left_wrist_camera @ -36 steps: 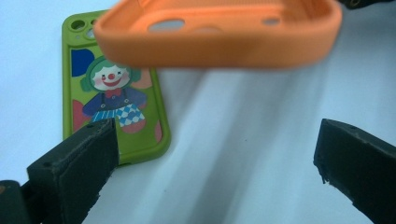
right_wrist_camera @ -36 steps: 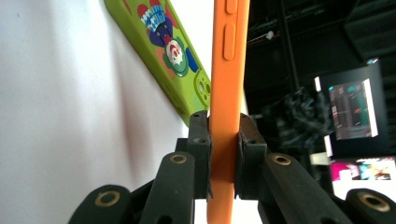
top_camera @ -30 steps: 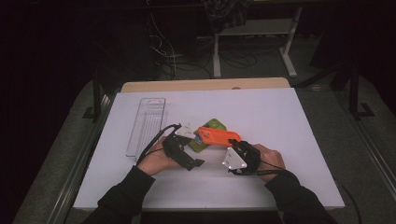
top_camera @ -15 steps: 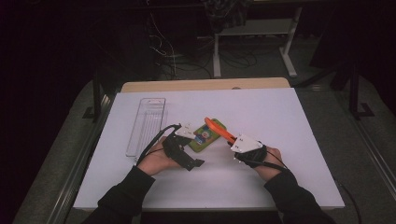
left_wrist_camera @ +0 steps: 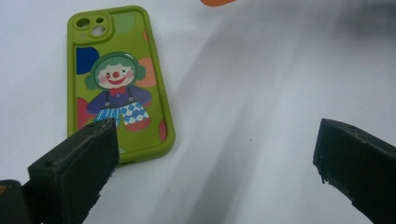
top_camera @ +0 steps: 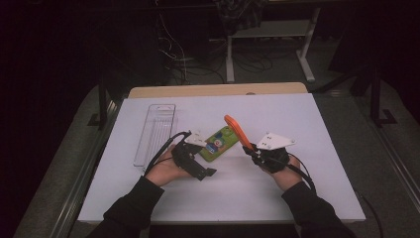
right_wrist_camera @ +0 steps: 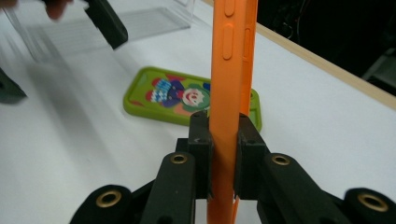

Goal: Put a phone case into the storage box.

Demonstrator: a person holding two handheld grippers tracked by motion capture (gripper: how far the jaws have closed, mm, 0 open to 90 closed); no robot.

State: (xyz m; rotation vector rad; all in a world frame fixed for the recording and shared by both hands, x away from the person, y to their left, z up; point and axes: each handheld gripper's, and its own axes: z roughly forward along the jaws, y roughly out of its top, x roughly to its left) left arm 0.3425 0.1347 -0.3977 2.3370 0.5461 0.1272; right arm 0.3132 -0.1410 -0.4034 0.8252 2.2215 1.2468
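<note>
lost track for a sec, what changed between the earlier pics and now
The right tongs, shut on the orange phone case, lifted it off the green phone case and swung it rightward, tilted up. The green case, the left tongs and the clear tray stayed put.

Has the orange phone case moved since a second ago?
Yes. The orange phone case, clamped in the right gripper, has tipped up and shifted right, off the green phone case.
</note>
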